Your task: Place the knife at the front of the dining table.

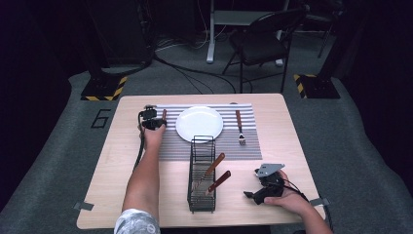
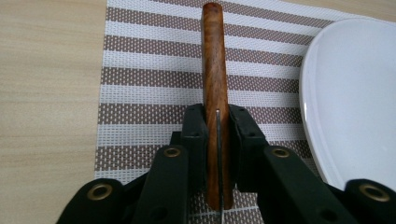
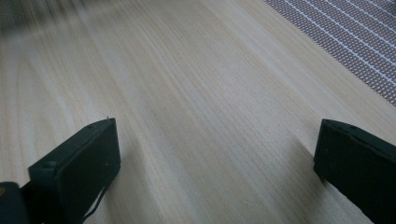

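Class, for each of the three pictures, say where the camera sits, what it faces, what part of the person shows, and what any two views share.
High view: above the person's side, looking forward and down on the table; both forearms, the left gripper and right gripper show.
Left gripper view: rides the left gripper, facing the wooden-handled knife in its jaws.
Right gripper view: rides the right gripper, low over bare table, jaws apart.
Shared: the striped placemat appears in all three views; the plate in the high view and left gripper view.

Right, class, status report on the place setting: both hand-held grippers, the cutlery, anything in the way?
Left hand-held gripper shut on wooden-handled knife, over placemat left of plate. Right hand-held gripper open over bare table. Nothing in the way.
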Action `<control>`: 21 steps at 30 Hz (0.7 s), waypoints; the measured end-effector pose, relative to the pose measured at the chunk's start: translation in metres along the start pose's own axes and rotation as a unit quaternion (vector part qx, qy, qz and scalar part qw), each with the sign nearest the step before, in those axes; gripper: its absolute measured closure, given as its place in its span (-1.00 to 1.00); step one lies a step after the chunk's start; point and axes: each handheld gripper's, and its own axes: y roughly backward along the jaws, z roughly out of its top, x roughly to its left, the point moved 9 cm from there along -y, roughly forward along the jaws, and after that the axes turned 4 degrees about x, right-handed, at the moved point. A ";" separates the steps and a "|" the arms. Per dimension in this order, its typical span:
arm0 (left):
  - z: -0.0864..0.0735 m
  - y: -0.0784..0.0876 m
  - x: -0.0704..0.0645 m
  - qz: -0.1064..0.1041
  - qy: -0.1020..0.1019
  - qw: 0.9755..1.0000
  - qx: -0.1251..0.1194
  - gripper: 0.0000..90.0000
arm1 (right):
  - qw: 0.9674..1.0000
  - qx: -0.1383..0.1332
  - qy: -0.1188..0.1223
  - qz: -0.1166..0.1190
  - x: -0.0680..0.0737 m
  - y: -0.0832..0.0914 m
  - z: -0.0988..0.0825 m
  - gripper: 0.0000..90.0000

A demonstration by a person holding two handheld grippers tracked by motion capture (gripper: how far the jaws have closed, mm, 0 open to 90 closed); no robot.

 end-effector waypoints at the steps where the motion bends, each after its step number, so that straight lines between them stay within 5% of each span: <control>1: 0.000 0.000 -0.001 0.001 -0.004 1.000 -0.004 0.68 | 1.000 0.000 0.000 0.000 0.000 0.000 0.000 -1.00; 10: -0.001 0.003 -0.002 0.004 -0.022 1.000 -0.006 0.47 | 1.000 0.000 0.000 0.000 0.000 0.000 0.000 -1.00; 21: 0.010 0.061 0.010 -0.032 0.005 0.998 -0.055 0.13 | 1.000 0.000 0.000 0.000 0.000 0.000 0.000 -1.00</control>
